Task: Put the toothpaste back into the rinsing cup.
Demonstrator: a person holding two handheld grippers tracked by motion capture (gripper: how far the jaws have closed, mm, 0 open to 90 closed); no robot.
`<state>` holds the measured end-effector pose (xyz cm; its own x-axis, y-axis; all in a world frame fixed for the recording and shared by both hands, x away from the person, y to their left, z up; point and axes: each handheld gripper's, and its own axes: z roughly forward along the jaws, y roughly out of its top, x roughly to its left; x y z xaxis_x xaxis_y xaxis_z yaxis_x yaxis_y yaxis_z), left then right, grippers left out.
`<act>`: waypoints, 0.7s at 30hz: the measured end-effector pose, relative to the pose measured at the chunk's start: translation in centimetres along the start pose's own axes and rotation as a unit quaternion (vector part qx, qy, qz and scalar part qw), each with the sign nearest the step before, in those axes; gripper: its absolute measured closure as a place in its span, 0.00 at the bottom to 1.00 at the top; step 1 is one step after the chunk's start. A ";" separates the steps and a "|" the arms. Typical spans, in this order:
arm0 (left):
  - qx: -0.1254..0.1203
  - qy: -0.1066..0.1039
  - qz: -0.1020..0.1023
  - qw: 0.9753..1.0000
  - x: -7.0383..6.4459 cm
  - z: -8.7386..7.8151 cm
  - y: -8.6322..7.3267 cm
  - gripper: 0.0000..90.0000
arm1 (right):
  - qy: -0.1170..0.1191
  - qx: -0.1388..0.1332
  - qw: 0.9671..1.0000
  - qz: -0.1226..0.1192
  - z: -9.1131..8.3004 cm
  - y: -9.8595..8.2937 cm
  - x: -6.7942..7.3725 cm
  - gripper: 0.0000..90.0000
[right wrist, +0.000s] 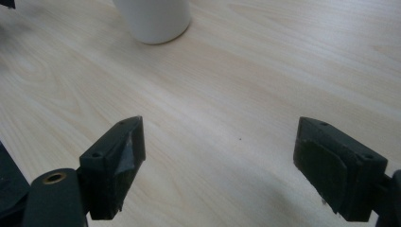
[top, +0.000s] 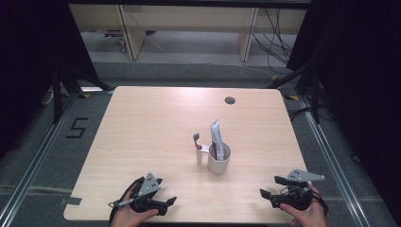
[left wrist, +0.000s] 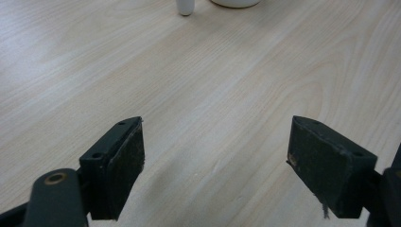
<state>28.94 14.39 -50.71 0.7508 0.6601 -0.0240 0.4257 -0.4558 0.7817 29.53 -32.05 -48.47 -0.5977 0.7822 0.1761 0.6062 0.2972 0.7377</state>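
A white mug stands near the middle of the wooden table, holding a white and red toothpaste tube upright. A white toothbrush with a dark head stands upright just left of the mug. My left gripper rests at the front left edge, open, with bare wood between its jaws. My right gripper sits at the front right, open and empty. The mug base lies ahead of the right gripper; the toothbrush foot and mug base lie ahead of the left.
A round cable hole sits near the table's far edge. Dark floor with metal rails surrounds the table, with a "5" marked at the left. Desk legs and cables stand beyond the far edge.
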 end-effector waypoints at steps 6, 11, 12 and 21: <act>0.001 0.001 -0.001 1.000 0.0 0.0 0.0 0.21 | -0.006 0.017 1.000 0.008 -0.4 -0.6 0.1 0.20; 0.001 0.000 0.000 1.000 0.0 0.0 0.0 0.21 | -0.006 0.015 1.000 -0.002 -0.4 -1.0 0.1 0.20; 0.000 0.000 0.000 1.000 0.0 0.0 0.0 0.21 | -0.010 0.014 1.000 -0.011 -0.5 -1.0 -0.1 0.20; 0.008 0.002 0.002 1.000 0.1 0.1 0.0 0.21 | -0.010 0.021 1.000 -0.004 -0.4 -1.4 -0.1 0.20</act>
